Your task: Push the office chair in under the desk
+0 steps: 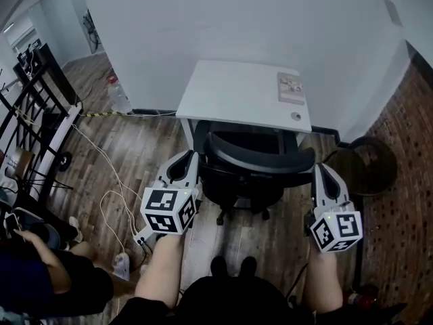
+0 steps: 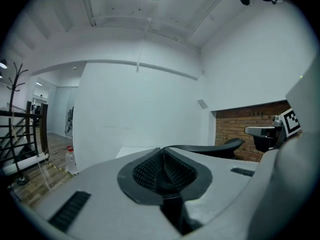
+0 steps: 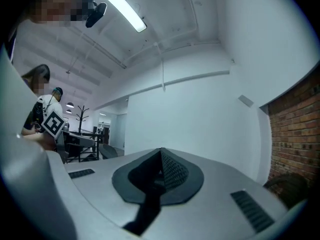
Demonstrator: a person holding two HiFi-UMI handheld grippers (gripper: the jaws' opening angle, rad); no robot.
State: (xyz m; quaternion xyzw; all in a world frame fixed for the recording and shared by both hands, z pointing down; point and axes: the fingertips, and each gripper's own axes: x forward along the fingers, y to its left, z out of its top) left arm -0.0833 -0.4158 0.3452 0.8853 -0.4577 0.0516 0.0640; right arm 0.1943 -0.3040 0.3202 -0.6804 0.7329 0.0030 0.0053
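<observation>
Office chair [image 1: 252, 181]: head view shows the seat under the white desk [image 1: 243, 93], backrest [image 1: 260, 158] at its near edge.
Left gripper [image 1: 191, 158]: jaws together, empty; own view catches only the backrest top.
Right gripper [image 1: 323, 171]: jaws together, empty; own view adds a coat stand [image 3: 82, 115].

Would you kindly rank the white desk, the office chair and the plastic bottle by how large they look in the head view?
1. The office chair and white desk: about alike; the chair sits nearer the camera, so I won't rank them.
2. The plastic bottle: clearly smallest.
</observation>
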